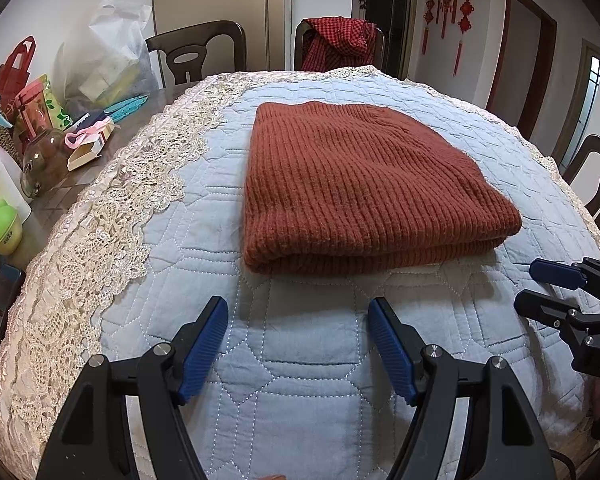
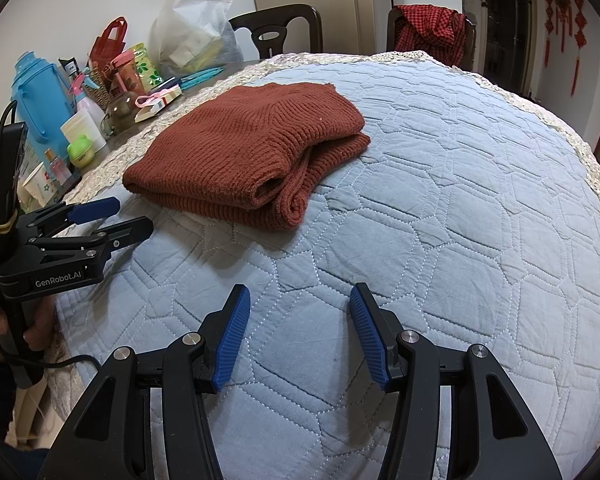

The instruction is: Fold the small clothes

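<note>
**Resting sweater, two empty claws**

Lying folded on the blue quilted cover (image 1: 300, 360) of the bench, the rust knitted sweater (image 1: 364, 192) was toward the far side. The left claw (image 1: 298, 344) and the right claw (image 2: 300, 332) hovered near, both spread wide, holding nothing, apart from the sweater.

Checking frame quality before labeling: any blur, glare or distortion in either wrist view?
Left wrist: sharp, strong fisheye bulge, dark corner vignette, soft shadow under the rust sweater. Right wrist: equally sharp, quilt bows like a dome; no glare, even indoor light.
</note>
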### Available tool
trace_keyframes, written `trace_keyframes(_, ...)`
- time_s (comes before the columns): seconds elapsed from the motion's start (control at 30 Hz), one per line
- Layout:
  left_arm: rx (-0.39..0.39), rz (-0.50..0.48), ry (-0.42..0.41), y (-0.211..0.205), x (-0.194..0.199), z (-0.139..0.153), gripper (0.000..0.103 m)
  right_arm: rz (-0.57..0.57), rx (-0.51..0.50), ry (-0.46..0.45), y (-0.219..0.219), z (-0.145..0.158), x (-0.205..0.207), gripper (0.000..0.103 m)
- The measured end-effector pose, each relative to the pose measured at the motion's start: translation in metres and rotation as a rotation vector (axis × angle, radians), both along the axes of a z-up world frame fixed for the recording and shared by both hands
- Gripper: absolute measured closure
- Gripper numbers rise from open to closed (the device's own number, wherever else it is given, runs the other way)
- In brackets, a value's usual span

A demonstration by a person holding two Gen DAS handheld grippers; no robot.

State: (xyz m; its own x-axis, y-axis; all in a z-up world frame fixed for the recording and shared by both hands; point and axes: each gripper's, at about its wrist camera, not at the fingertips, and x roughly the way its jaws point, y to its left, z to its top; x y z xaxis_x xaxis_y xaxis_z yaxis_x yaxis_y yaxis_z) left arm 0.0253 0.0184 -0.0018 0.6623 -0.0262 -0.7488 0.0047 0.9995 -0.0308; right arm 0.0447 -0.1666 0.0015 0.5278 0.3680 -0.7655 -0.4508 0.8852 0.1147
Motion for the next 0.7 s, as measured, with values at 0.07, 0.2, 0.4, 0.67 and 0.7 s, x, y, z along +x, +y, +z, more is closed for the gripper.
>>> trace_keyframes(0.07, 0.000, -0.001, 0.002, 0.0004, 0.0006, 0.0000, 0.028, 0.000, 0.000, 0.000, 0.0009, 0.0000, -0.0003, 0.050)
trace_keyframes(0.2, 0.002, 0.000, 0.001, 0.0002, 0.0005, 0.0001, 0.028, 0.000, 0.001, 0.000, -0.0001, -0.0001, 0.0001, 0.050)
trace_keyframes(0.4, 0.000, 0.002, 0.001, 0.0006, 0.0007, -0.0001, 0.028, 0.000, 0.001, 0.000, 0.0000, -0.0001, 0.0001, 0.050)
trace_keyframes(0.67, 0.006, 0.002, 0.001, 0.0009, 0.0004, -0.0004, 0.028, 0.000, 0.002, 0.001, 0.0013, -0.0003, -0.0004, 0.050)
trace_keyframes(0.7, 0.009, 0.001, 0.001, 0.0008, 0.0003, -0.0005, 0.028, 0.000, 0.001, 0.000, 0.0005, -0.0004, -0.0001, 0.050)
